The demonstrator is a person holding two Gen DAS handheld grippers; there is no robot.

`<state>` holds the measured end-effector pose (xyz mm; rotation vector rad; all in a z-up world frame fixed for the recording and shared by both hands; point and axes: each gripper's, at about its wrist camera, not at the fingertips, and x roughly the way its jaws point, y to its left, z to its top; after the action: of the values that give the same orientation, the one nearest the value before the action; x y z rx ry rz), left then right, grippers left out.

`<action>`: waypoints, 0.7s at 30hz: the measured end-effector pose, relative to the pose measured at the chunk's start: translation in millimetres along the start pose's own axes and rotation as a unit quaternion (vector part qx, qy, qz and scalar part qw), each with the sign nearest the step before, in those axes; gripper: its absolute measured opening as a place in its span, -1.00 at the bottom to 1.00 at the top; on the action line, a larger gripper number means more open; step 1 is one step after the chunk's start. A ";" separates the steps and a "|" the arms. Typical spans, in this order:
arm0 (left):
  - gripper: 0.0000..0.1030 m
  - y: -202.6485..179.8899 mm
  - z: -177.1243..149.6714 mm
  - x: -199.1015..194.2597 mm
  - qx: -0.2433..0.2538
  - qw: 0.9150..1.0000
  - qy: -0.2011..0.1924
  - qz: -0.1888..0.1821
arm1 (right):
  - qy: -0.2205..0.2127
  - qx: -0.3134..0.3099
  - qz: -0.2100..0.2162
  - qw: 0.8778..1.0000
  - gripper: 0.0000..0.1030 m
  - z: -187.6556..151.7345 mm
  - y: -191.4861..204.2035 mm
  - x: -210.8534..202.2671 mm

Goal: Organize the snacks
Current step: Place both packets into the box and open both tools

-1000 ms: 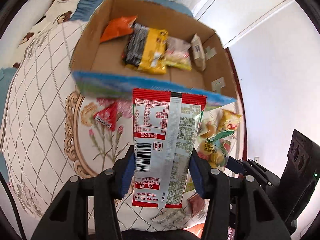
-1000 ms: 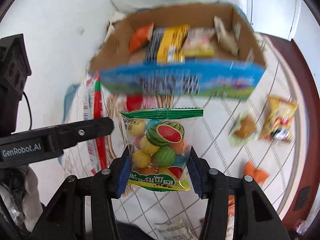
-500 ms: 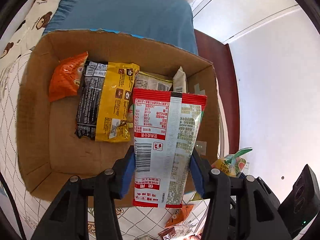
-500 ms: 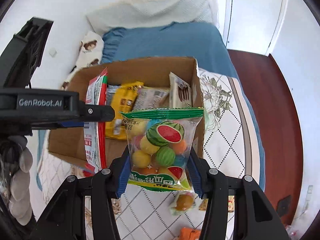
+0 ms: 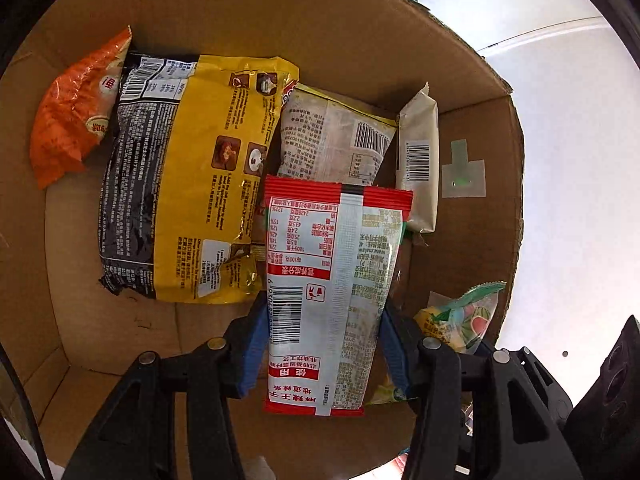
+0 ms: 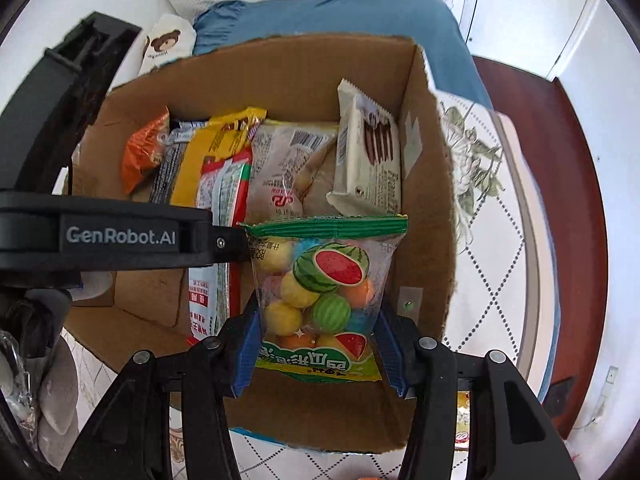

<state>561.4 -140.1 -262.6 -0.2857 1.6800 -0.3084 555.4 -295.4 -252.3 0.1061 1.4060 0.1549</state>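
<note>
Snacks over brown cardboard box [image 5: 320, 28]: red-and-silver foil packet [image 5: 332, 292], upright between loosening left fingers [image 5: 256, 344]; clear fruit-candy bag [image 6: 320, 292] clamped by right fingers [image 6: 246, 348].

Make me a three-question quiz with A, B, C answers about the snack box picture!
1. Where is the cream wafer bar?
A. on the quilt
B. in the brown cardboard box, by its right wall
C. in a gripper

2. What colour is the small crinkly chip bag at the box's left?
A. orange
B. purple
C. green

3. What does the right gripper hold?
A. nothing
B. a spoon
C. the clear fruit-candy bag

Answers: B, it leans inside the box there; A, it is plainly orange; C, the jaws pinch the bag's sides.
</note>
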 end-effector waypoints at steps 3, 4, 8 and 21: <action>0.61 -4.3 2.9 -2.4 0.010 1.000 -0.010 0.008 | 0.017 0.003 -0.004 1.000 0.48 -0.4 0.8 8.7; 0.71 -6.8 7.2 -4.1 0.013 1.000 -0.015 0.009 | 0.016 0.004 0.002 1.000 0.59 0.3 1.3 8.3; 0.75 -10.3 6.8 -13.9 0.020 0.999 -0.030 0.018 | 0.015 0.011 0.006 1.000 0.81 0.2 5.4 5.9; 0.75 -12.1 -32.5 -70.5 0.076 0.983 -0.138 0.096 | -0.033 0.021 -0.014 0.999 0.81 -18.9 11.6 -23.8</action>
<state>538.3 -124.7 -189.1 -0.0486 1.3893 -0.2395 532.6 -288.4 -230.3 0.1259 1.3455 0.0986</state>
